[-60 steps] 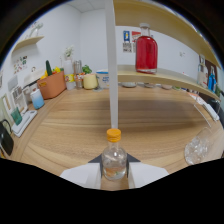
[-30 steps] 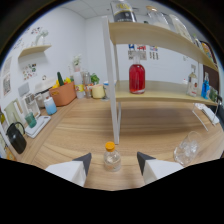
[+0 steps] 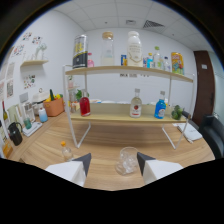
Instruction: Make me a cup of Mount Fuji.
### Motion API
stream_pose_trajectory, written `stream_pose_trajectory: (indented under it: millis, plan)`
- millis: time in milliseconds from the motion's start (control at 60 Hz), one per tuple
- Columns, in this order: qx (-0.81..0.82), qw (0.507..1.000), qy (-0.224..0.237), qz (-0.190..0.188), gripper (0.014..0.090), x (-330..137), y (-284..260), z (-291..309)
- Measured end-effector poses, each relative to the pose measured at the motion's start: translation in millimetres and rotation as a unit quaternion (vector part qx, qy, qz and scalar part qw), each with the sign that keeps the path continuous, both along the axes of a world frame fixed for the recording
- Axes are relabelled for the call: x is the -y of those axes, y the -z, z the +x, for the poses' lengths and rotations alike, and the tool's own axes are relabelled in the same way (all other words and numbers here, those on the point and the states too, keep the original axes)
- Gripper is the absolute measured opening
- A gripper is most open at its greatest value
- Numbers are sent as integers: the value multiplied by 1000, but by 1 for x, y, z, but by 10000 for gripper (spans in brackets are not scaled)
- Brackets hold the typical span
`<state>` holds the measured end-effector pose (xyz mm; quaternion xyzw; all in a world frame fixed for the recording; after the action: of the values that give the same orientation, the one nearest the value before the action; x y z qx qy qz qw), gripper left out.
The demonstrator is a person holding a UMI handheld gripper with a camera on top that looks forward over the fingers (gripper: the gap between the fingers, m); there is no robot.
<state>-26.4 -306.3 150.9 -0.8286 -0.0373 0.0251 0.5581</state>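
Gripper view of a wooden counter (image 3: 150, 137) with a two-tier wire shelf (image 3: 130, 72) across the middle of the frame. The gripper (image 3: 114, 162) occupies the lower centre; its fingers (image 3: 82, 161) are spread wide and hold nothing. A clear glass (image 3: 126, 161) stands on the counter between the fingertips, nearer the right one, with a gap visible on its left side. A small orange-capped bottle (image 3: 65, 150) stands at lower left, just outside the left finger. On the lower shelf, from left to right, are a red bottle (image 3: 85, 106), a clear bottle (image 3: 135, 104) and a blue bottle (image 3: 160, 106); taller bottles line the upper shelf.

Handling, as judged: the glass is rigid, light, smooth and breakable; a grip across mid-wall with moderate force seems safest, since a rim grip risks tipping. The shelf bottles are probably heavier and slippery; hold each at the body, below the neck.
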Motion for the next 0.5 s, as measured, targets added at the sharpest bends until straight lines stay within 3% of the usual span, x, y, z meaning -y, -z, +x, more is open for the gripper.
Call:
stream_pose_trajectory:
  millis: [167,383,500]
  plan:
    - [-12,1000,26,1,850,-15,-16,61]
    - [-30,998,32,47,844,-85,-65,110]
    - [-26,998,29,51,840,-127,-67,127]
